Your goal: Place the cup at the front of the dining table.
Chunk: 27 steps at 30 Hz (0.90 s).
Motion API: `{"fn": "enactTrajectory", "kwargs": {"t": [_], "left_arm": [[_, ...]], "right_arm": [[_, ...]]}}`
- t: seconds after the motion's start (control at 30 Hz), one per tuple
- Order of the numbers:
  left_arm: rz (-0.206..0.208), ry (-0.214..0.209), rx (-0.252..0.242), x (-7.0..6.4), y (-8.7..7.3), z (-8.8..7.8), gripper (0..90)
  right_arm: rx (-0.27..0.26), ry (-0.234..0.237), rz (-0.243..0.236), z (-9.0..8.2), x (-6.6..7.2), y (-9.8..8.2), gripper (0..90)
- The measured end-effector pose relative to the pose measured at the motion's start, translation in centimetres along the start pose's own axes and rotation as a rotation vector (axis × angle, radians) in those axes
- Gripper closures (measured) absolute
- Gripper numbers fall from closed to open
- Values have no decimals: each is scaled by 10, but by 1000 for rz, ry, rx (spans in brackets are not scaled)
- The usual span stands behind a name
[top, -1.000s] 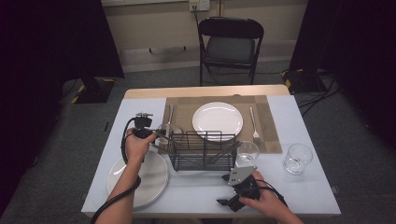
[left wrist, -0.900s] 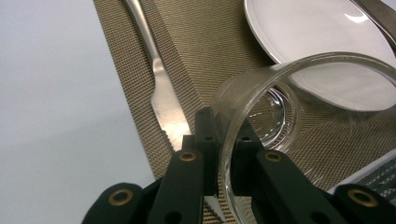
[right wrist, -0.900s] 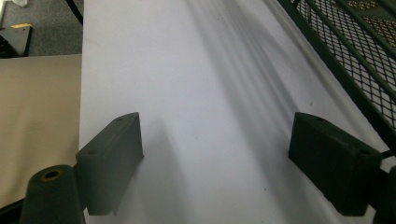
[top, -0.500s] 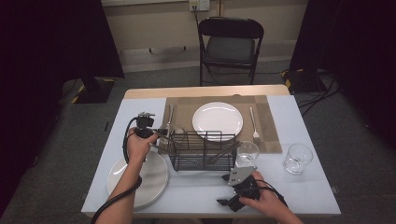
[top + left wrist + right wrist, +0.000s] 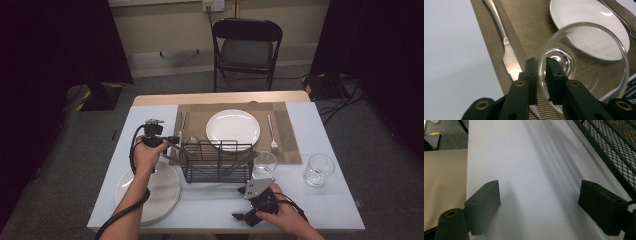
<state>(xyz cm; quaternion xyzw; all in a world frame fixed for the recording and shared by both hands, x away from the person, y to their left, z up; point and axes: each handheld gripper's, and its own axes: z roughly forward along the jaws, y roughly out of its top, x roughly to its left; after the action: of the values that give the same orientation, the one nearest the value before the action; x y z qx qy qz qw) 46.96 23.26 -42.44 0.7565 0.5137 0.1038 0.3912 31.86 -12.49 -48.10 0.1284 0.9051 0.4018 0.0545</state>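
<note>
Since the earlier frames your hands have kept their places and the table looks the same; the one change is at your left gripper (image 5: 541, 75), whose jaws have just been opening a little, with the wall of the clear glass (image 5: 584, 62) between them. In the left gripper view one jaw stands outside the rim and the other inside; the gap is narrow, and a thin slit shows between the wall and the pads, so the grip looks loosened rather than pressing. The glass is tilted, its mouth facing the camera, over the brown placemat (image 5: 529, 27), with a fork (image 5: 504, 42) just beside it on the mat and the white plate (image 5: 579, 17) seen beyond and through it. In the high view that glass (image 5: 191, 143) sits at the left end of the black wire rack (image 5: 218, 161), near the mat's corner. Your right gripper (image 5: 540, 205) is spread wide with nothing between its jaws, low over the bare white table (image 5: 529, 170), the rack's mesh close on one side.
</note>
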Motion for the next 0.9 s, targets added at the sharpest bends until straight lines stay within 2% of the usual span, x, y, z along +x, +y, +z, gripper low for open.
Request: {"fn": "enactTrajectory", "kwargs": {"t": [0.13,0.5,0.63,0.9], "left_arm": [[11,-12,9,-1,0,-1,797],[13,-24,-13,-4,1,-1,736],[5,-48,-22,-4,1,-1,706],[17,-69,-36,-7,4,-1,663]], "right_arm": [[0,0,0,0,0,0,161],[0,-1,0,0,0,0,161],[0,-1,-1,0,0,0,161],[0,-1,-1,0,0,0,161]]}}
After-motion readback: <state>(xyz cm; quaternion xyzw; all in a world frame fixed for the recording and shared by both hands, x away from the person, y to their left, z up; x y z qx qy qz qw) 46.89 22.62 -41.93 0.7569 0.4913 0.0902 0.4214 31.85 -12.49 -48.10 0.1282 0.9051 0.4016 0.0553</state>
